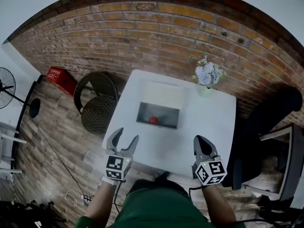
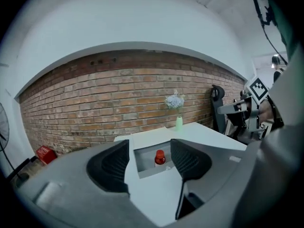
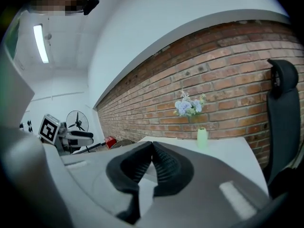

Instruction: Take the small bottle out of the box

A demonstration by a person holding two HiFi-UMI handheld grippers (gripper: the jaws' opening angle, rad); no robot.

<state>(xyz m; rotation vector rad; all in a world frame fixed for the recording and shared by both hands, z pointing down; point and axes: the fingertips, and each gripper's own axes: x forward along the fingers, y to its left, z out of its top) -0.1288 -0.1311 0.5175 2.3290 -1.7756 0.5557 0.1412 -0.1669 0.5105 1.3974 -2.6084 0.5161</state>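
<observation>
A small bottle [image 1: 153, 120] with a red cap stands inside an open white box [image 1: 142, 113] on the white table [image 1: 209, 122]. In the left gripper view the bottle [image 2: 160, 157] shows far off between the spread jaws, in the box [image 2: 142, 163]. My left gripper [image 1: 127, 137] hangs open over the table's near left edge, well short of the box, with nothing between its fingers. My right gripper [image 1: 201, 141] is shut and empty over the near right part of the table; in the right gripper view its pads [image 3: 159, 163] meet at the tips.
A vase of pale flowers [image 1: 207, 77] stands at the table's far right corner. A black office chair [image 1: 266, 122] is to the right, a round wicker stool [image 1: 97, 103] to the left, a red crate [image 1: 61, 80] and a fan [image 1: 7, 87] further left. A brick wall lies behind.
</observation>
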